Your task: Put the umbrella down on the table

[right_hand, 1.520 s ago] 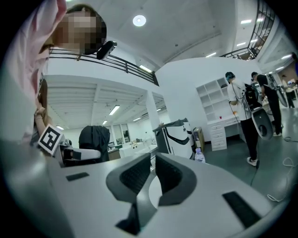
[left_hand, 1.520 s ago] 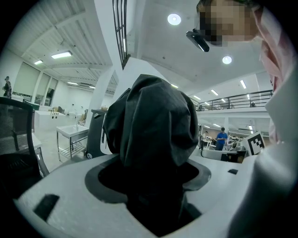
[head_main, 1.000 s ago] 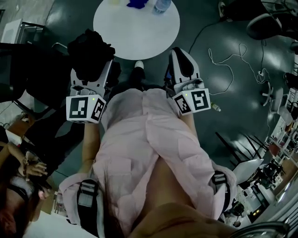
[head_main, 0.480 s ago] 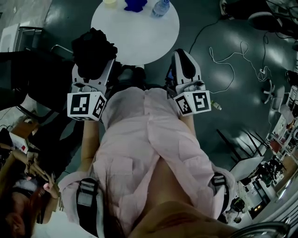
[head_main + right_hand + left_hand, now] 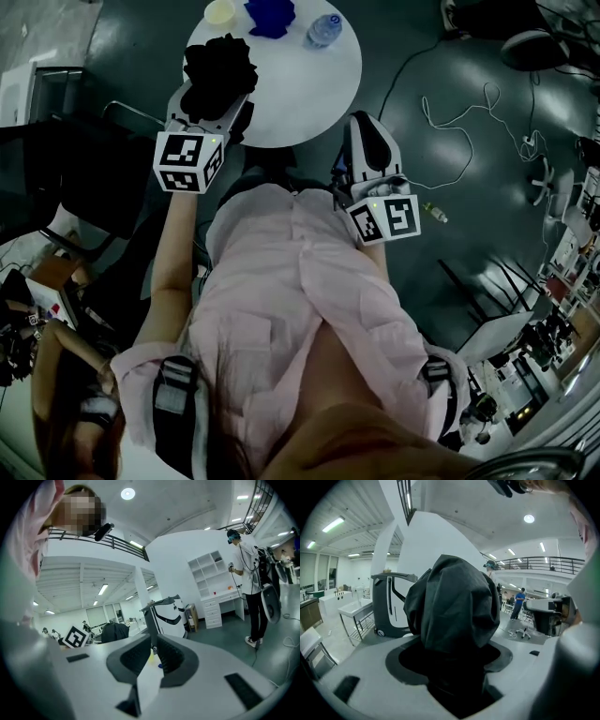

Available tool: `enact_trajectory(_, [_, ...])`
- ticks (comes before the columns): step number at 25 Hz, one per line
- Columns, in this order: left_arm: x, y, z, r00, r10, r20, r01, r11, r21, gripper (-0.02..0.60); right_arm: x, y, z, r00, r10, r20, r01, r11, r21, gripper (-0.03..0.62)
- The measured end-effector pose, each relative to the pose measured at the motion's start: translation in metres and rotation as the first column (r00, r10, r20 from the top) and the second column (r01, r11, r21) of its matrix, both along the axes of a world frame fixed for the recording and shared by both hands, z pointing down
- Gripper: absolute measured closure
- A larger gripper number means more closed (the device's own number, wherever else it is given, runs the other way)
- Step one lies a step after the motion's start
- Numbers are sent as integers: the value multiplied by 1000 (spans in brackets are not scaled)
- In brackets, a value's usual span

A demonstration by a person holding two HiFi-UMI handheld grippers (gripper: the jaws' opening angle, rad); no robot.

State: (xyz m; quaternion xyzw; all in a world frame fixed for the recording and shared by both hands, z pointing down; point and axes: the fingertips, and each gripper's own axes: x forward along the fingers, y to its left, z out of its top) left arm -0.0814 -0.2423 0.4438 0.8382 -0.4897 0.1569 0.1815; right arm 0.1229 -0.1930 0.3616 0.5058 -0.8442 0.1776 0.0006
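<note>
The dark floor fills most of the head view, and a pale cable loops over it at my right. Ahead of me stands the round white table. My pink shirt takes up the lower middle of that view.

The umbrella is a folded bundle of black cloth. It sits in my left gripper, out over the near left edge of the table. I cannot tell whether it touches the tabletop. In the left gripper view the umbrella rises upright out of the left gripper. The jaws are clamped on its lower end, and its crumpled cloth hides most of the room behind.

My right gripper hangs off the table's near right edge, over the floor and well apart from the umbrella. In the right gripper view the jaws of the right gripper stand nearly together, with only a thin slit between them and nothing held. Beyond them stands a white and dark machine, and a person stands at the right.

At the far rim of the table lie three small things: a crumpled blue object, a clear bottle to its right, and a pale round cup to its left.
</note>
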Motion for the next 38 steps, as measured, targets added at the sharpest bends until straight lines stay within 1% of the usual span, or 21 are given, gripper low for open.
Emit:
enact_trajectory(3, [8,-18,35,1000,18,-4,-18,997,-75,264,2,-6,5,1000,10,-1,-10,1000,-22,562])
enact_trajectory(5, [14,-28,61,999,38,11,-36,991,-128,264,3,-10,9,1000,13,-4,-13,999,-33,562])
enact_trajectory(9, [29,-40,115,993,106,58,-89,967,-240,264,5,-17,15,1000,27,-5,-27,998,-53,562])
enact_trajectory(11, [35,-45,141,986,143,81,-113,949,-296,264,5,-21,17,999,32,-7,-32,998,-62,562])
enact_trajectory(14, [43,-50,178,974,197,112,-141,914,-380,264,5,-26,22,999,39,-10,-40,996,-78,562])
enact_trajectory(17, [53,-54,207,964,237,118,-163,882,-442,264,6,-34,26,999,46,-12,-46,994,-95,562])
enact_trajectory(20, [58,-56,230,958,255,129,-157,848,-507,264,10,-43,28,998,59,-18,-60,992,-107,562])
enact_trajectory(23, [60,-58,247,950,275,145,-152,818,-554,263,15,-49,30,997,73,-22,-75,991,-115,562])
enact_trajectory(25, [63,-57,254,950,282,138,-151,796,-586,262,19,-51,30,997,79,-22,-82,989,-121,562])
enact_trajectory(29, [62,-59,270,951,272,143,-125,768,-628,262,21,-56,30,996,86,-24,-89,988,-130,562])
enact_trajectory(31, [61,-59,276,950,274,146,-121,759,-640,262,23,-57,31,996,90,-23,-93,987,-132,562])
enact_trajectory(32, [61,-58,277,951,274,142,-123,759,-640,262,24,-57,31,995,92,-23,-95,987,-133,562])
enact_trajectory(35, [59,-58,274,952,271,144,-124,767,-629,261,28,-59,30,995,92,-26,-95,986,-134,562])
enact_trajectory(38, [58,-57,270,950,277,144,-130,770,-624,255,28,-59,27,996,91,-23,-93,987,-129,562])
